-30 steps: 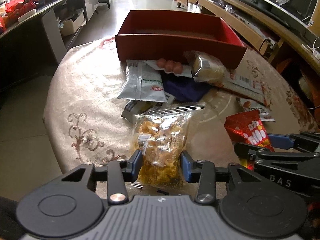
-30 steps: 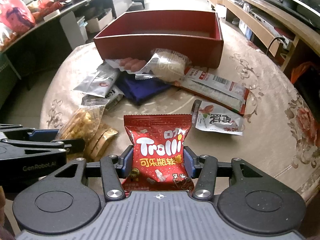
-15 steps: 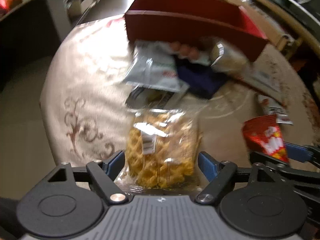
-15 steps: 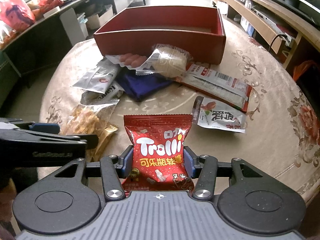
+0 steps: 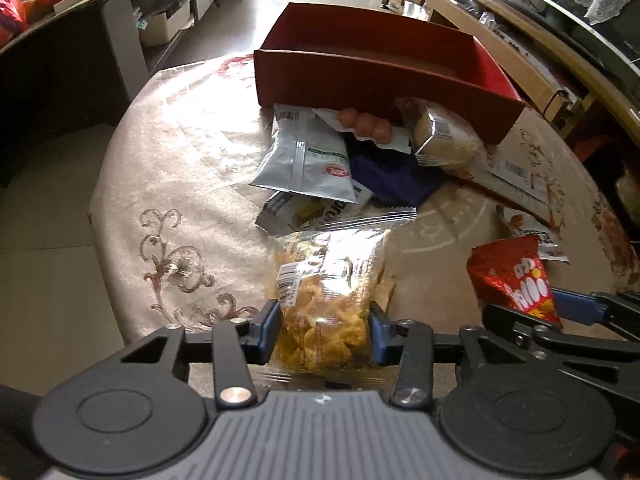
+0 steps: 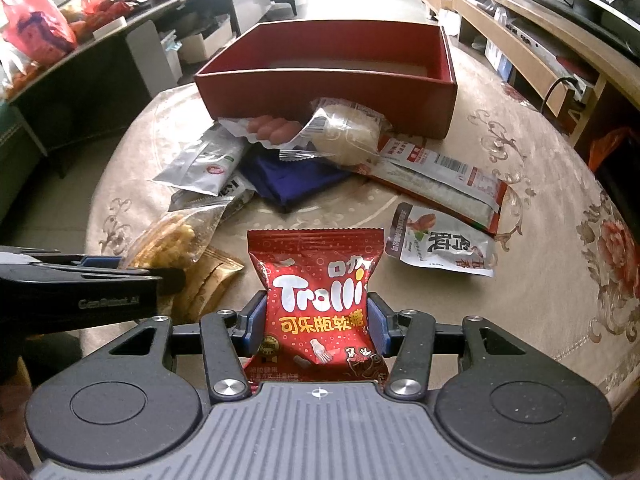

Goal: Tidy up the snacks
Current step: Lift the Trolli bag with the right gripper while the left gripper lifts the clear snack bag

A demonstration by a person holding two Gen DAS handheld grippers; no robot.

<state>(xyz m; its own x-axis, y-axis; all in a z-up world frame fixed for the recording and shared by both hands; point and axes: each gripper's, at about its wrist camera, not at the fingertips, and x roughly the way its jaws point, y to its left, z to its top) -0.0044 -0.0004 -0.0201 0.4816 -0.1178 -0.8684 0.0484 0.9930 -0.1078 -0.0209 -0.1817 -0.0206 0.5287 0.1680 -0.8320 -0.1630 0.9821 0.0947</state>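
Left tongs (image 5: 324, 330) are closing on the clear bag of yellow crisps (image 5: 326, 292), their blue pads already pressed into its lower sides; right tongs (image 6: 316, 328) clamp the red Trolli packet (image 6: 318, 304) at its waist. Both bags sit at the near edge of the desk (image 5: 192, 168), side by side. Ahead lies a heap of other packets, among them a silver pouch (image 5: 310, 160) and a dark blue packet (image 5: 394, 178); behind the heap stands the red box (image 6: 332, 92), open and apparently empty. To do this well, I judge each bag should be lifted clear of the heap, carried over the box's near wall, and let go low inside. The crisps are brittle, so a light squeeze seems wise.
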